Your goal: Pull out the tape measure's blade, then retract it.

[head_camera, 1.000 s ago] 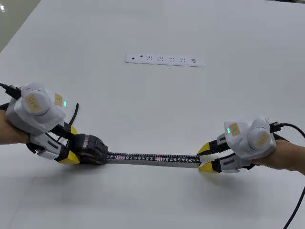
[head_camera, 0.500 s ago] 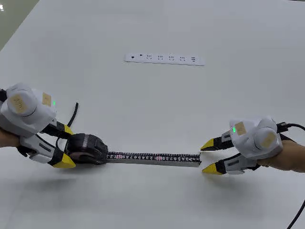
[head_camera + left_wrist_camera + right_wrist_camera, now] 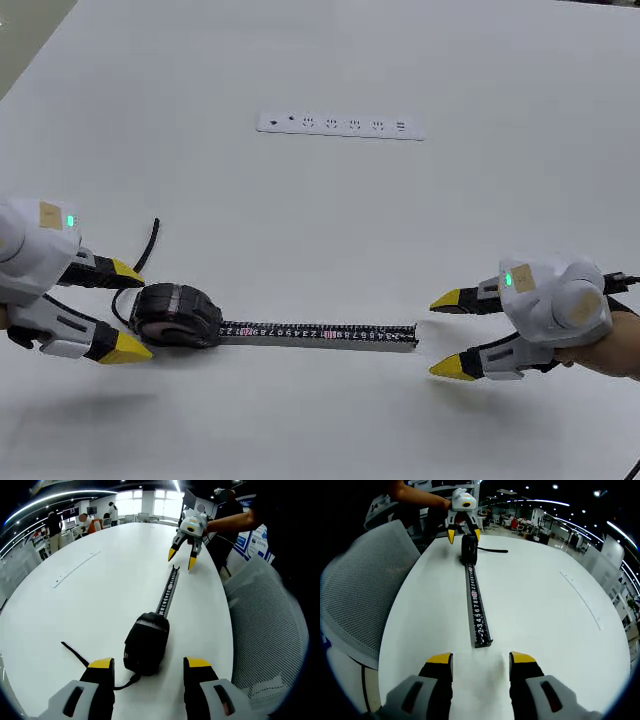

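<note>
Both grippers have let go since 1 s ago. L gripper (image 3: 131, 310) was clamped on the black rubber-cased tape measure body (image 3: 178, 313). It has now backed off to the case's rear end w/ jaws wide apart and nothing held. In the left gripper view the yellow tips flank that end w/ a gap each side. R gripper (image 3: 440, 336) was pinching the blade tip. It has now pulled back, jaws spread, nothing held. Blade stayed out.

Case lies on its side on the white tabletop (image 3: 300, 220), near the front edge on the person's left. Dark blade w/ white numerals (image 3: 320, 333) lies flat on the table, running straight from the case toward the R gripper. Its hook end sits just short of the R tips, not touching, and is roughly centred between them in the right gripper view.

Thin black cord (image 3: 150, 245) comes off the case's rear and curves away across the table towards the far side.

Further back, a long white power strip (image 3: 340, 125) lies flat, well apart from the tape and both grippers.

Grey mesh chair back (image 3: 265, 625) stands beside the table edge on the person's side.
</note>
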`<move>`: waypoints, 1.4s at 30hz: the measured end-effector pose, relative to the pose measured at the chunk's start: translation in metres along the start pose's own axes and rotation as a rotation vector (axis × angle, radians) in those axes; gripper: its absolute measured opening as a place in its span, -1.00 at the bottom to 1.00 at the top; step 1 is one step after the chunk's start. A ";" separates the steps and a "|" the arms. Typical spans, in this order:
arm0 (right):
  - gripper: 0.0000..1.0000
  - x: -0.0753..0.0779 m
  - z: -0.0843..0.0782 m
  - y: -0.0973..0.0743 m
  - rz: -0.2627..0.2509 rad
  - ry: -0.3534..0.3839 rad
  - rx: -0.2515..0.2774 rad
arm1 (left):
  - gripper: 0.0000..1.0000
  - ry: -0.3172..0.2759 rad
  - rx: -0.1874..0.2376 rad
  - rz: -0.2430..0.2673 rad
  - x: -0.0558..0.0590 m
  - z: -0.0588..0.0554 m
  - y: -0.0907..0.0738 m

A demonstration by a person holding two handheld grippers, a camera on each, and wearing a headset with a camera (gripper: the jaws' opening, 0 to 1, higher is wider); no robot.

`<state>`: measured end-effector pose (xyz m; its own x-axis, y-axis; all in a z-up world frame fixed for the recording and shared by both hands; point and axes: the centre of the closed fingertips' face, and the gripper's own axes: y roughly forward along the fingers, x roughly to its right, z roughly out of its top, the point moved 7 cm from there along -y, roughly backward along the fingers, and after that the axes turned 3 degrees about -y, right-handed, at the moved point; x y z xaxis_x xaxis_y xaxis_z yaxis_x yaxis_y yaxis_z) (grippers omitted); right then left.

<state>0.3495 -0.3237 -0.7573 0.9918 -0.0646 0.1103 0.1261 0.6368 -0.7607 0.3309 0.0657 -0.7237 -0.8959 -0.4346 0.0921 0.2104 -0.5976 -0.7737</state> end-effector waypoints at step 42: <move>0.31 -0.054 0.011 -0.013 -0.274 0.301 0.185 | 0.51 -0.269 0.302 0.281 0.062 -0.030 -0.020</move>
<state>0.2936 -0.3199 -0.7462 0.8877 -0.4533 0.0804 0.4065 0.6900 -0.5988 0.2592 0.0711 -0.7215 -0.6634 -0.7421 0.0955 0.5692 -0.5834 -0.5794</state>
